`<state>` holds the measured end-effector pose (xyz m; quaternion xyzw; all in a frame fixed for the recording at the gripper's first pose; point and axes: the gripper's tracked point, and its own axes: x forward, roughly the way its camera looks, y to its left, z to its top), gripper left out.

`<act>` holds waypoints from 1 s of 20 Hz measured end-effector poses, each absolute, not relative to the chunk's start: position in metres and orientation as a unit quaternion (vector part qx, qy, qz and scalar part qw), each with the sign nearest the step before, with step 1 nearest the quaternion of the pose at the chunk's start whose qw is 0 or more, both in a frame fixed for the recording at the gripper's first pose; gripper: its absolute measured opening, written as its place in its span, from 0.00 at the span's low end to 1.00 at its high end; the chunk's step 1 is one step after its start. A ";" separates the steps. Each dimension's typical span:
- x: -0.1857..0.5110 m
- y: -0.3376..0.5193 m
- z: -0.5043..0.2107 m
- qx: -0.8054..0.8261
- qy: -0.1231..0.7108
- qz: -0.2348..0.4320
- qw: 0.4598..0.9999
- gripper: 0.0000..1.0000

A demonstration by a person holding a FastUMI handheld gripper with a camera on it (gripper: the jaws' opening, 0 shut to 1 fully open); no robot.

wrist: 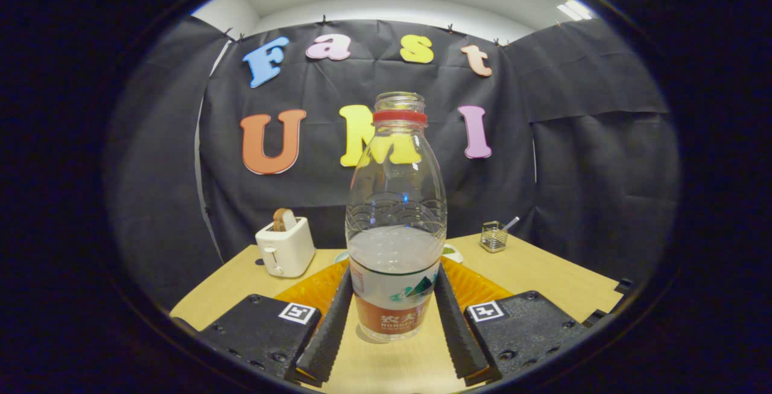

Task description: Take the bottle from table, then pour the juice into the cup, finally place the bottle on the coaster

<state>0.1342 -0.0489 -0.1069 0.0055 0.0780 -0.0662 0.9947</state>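
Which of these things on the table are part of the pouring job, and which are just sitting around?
Part of the job:
- bottle, uncapped, standing on the table between the gripper fingers, which press its sides
- orange coaster, just behind the bottle

Just sitting around:
- white toaster with toast in it
- small wire basket
- white dish, mostly hidden behind the bottle

Lighting: even, moderately bright, from a ceiling strip light [576,9] seen above the dark cloth wall. Shadows: soft; a faint one under the bottle [395,225] on the bench [543,273]. Glare: small highlights on the bottle's clear shoulder and a bright sheen on the liquid surface. Focus: sharp at centre; the tool [395,315] fingers crisp. Distortion: strong fisheye bending, with the wall and bench edges curving and softening outward.
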 end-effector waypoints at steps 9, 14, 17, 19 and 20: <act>0.211 -0.045 -0.201 -0.005 0.133 -0.036 0.990 0.77; 0.228 -0.036 -0.231 0.008 0.132 -0.022 0.991 0.78; 0.232 -0.035 -0.250 0.011 0.137 -0.019 0.990 0.79; 0.234 -0.031 -0.262 0.011 0.136 -0.012 0.991 0.80; 0.235 -0.031 -0.268 0.006 0.140 -0.011 0.990 0.80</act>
